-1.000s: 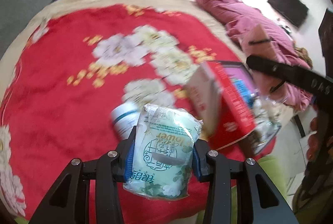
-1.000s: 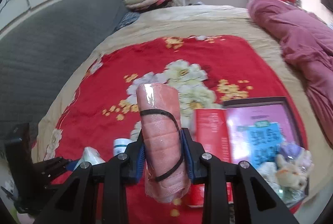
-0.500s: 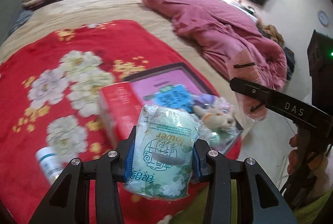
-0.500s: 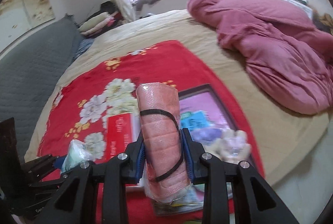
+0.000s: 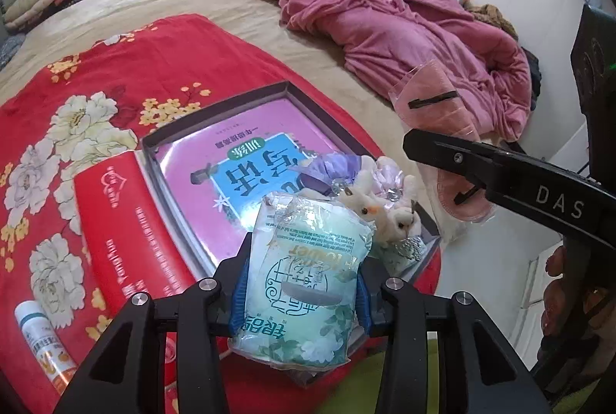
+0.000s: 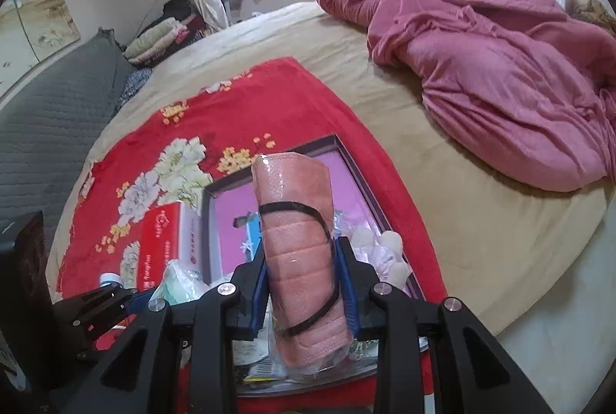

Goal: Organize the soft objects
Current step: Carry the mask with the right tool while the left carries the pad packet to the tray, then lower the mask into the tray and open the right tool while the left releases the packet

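Hovering over the shallow dark-rimmed box [image 5: 215, 113], where plush toys [image 5: 389, 210] seemingly already lie, left gripper [image 5: 300, 292] clamps a pale-green plastic-wrapped tissue pack [image 5: 304, 283] and right gripper [image 6: 304, 287] a pink bagged face-mask bundle [image 6: 300, 260], both undelivered.

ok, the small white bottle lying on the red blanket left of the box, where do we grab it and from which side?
Probably across the middle of its body, from above. The white bottle lies on its side on the red blanket, apart from the red box lid. Set the jaws square to its long axis, on the round sides: the cap end is narrower. Both grippers are full now.
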Action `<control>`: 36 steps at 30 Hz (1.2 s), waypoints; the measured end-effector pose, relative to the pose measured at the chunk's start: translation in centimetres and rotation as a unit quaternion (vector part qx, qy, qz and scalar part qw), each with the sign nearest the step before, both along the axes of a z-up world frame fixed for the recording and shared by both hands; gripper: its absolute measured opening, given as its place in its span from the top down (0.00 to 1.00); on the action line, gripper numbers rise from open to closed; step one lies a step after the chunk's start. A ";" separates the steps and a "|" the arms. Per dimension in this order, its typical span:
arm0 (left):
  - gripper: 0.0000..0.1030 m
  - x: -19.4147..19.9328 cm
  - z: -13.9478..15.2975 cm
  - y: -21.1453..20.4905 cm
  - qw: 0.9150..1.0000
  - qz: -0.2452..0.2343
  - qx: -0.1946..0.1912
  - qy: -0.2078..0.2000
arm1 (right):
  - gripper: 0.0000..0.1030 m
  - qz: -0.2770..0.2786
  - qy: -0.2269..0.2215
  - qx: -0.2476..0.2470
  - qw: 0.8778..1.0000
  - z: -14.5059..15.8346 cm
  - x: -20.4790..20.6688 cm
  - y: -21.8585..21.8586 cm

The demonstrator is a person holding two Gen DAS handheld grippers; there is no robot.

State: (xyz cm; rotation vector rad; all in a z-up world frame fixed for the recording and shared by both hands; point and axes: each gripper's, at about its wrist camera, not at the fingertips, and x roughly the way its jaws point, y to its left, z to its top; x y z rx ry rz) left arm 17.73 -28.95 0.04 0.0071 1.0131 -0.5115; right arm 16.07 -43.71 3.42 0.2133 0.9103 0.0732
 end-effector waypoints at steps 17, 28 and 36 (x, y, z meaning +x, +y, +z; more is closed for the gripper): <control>0.57 1.8 -3.2 -1.7 0.999 -0.003 0.028 0.016 | 0.65 0.011 0.044 -0.008 0.999 -4.7 3.3 -0.5; 0.56 2.4 -4.0 -1.5 0.999 0.001 0.032 0.022 | 0.28 0.024 0.045 -0.014 0.999 -5.3 4.1 0.3; 0.51 2.7 -4.1 -1.7 0.999 0.003 0.028 0.024 | 0.27 0.024 0.014 0.006 1.000 -3.5 3.4 -0.1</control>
